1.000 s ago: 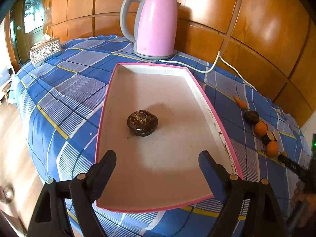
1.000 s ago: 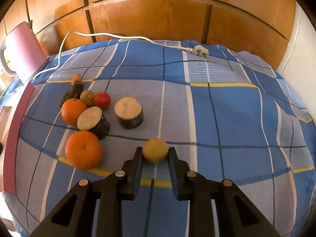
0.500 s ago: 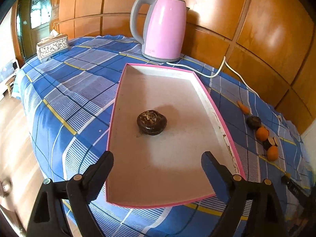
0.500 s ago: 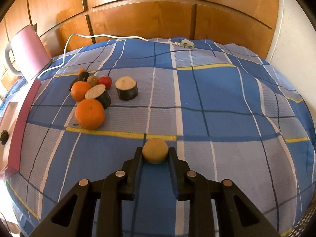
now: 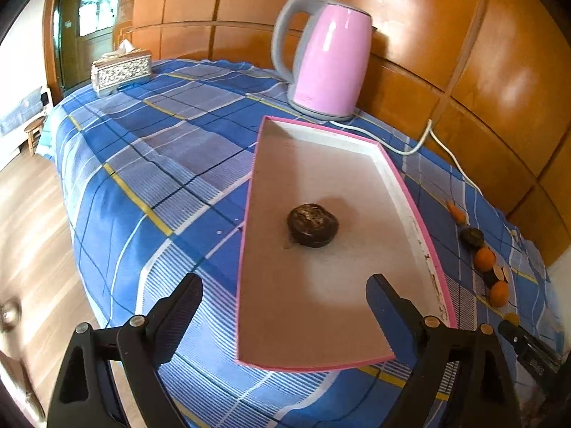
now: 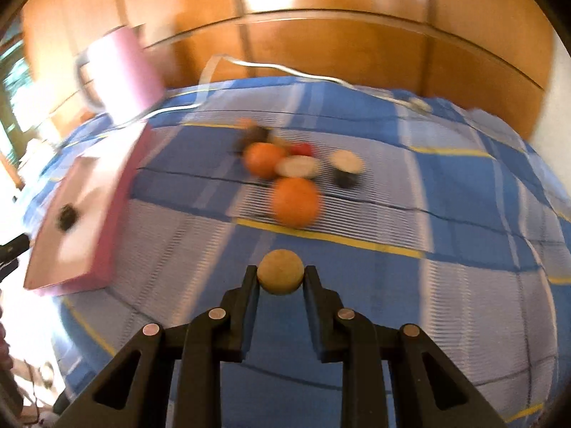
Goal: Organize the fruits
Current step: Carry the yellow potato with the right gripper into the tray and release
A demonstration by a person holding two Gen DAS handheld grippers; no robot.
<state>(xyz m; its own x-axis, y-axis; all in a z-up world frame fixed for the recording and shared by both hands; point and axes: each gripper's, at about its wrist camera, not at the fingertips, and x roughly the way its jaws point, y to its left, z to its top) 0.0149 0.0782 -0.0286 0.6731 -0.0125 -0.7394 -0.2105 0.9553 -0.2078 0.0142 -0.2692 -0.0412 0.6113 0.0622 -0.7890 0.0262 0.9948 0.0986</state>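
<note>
Small tan round fruit [image 6: 281,274] clamped aloft; dark wrinkled fruit [image 5: 313,225] lies in pink-rimmed tray [image 5: 405,185].

The wall [image 5: 446,35] behind is made of shiny orange-brown wood panels with thin dark lines between them. Bright light makes white spots on the wood. The surface has a blue cloth [image 5: 171,164] with white and yellow stripes. On the far left is a dark wooden door with a glass window [image 5: 94,10], and daylight comes through it. The floor [image 5: 32,221] is light brown wood. A small wooden stool [image 5: 34,132] stands near the door. A white wall [image 6: 560,71] shows on the right side.
</note>
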